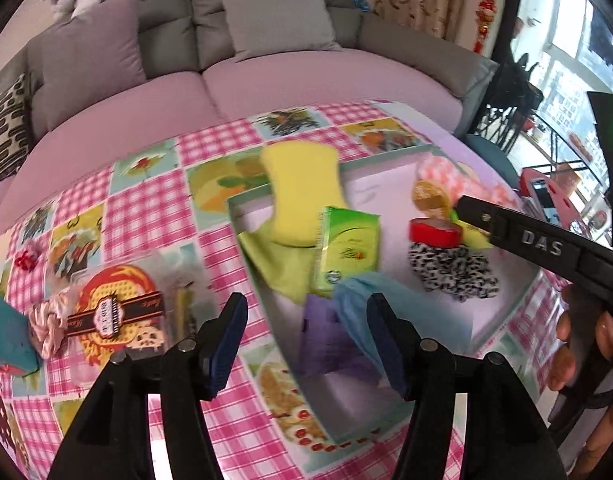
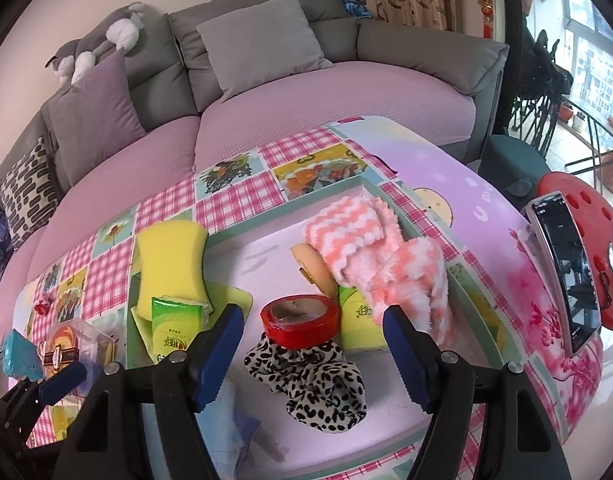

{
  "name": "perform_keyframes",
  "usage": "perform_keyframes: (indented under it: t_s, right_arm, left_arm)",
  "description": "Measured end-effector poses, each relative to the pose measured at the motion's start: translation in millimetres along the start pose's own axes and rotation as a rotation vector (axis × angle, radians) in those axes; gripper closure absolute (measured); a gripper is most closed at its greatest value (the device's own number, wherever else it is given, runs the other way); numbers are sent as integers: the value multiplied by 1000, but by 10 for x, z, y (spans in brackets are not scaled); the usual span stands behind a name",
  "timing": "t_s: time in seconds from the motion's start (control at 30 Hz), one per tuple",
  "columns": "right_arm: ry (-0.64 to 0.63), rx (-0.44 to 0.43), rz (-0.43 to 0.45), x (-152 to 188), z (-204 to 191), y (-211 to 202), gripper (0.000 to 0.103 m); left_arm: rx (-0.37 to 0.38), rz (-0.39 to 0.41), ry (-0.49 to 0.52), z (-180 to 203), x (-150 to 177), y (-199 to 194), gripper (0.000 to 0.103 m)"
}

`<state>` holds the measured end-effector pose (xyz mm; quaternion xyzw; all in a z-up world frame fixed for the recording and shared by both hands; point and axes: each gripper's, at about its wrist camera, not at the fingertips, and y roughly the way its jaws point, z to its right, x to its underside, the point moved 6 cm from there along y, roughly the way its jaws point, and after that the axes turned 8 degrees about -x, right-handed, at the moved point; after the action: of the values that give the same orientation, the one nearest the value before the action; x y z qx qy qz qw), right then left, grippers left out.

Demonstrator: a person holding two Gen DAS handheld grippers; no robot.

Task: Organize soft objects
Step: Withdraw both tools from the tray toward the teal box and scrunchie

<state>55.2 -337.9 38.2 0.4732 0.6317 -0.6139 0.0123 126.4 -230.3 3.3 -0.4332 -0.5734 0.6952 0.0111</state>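
A shallow box (image 1: 242, 216) (image 2: 282, 208) on the checked tablecloth holds a yellow sponge (image 1: 302, 192) (image 2: 172, 260), green tissue packs (image 1: 346, 252) (image 2: 174, 328), a red tape roll (image 1: 434, 232) (image 2: 300, 320), a leopard scrunchie (image 1: 454, 272) (image 2: 318, 384), a pink fluffy cloth (image 2: 386, 256), and blue (image 1: 354, 300) and purple (image 1: 326, 344) cloths. My left gripper (image 1: 306, 344) is open and empty above the blue and purple cloths. My right gripper (image 2: 312, 356) is open and empty over the scrunchie and tape; it also shows in the left wrist view (image 1: 466, 216).
On the tablecloth left of the box lie a pink satin scrunchie (image 1: 50, 324), a clear cookie box (image 1: 118, 312) (image 2: 72, 344) and a teal object (image 1: 6, 332) (image 2: 20, 354). A grey sofa (image 1: 266, 40) stands behind. A phone (image 2: 566, 268) stands at right.
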Motion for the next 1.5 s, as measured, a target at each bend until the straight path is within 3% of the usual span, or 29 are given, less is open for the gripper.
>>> perform_keyframes:
  t_s: [0.33,0.53,0.6,0.63,0.7,0.97,1.13,1.37,1.5]
  right_arm:
    - [-15,-3,-14,17,-43,36,27]
    - [-20,-23,-26,32,-119,65,27]
    - [-41,-58,-38,44,-234,98,22]
    - [-52,-70,-40,49,-288,107,10]
    - [-78,-92,-28,51,-426,102,0]
    - [-188,-174,-53,156,-958,142,0]
    - [-229,-217,-63,230,-1220,159,0]
    - [-249,-269,-76,309,-1575,196,0]
    - [-279,-293,-64,323,-1781,158,0]
  left_arm:
    - [-24,-5,-31,-144,20,36,40]
    - [-74,20,-110,-400,-17,-47,40]
    - [-110,35,-161,-581,-27,-93,38]
    - [-123,40,-184,-654,-27,-115,27]
    - [-158,48,-256,-881,-10,-161,16]
    - [-319,94,-486,-1744,191,-390,14]
    - [-414,97,-571,-2190,385,-518,13]
    - [-449,94,-648,-2588,642,-677,12]
    - [-413,94,-672,-2766,727,-708,12]
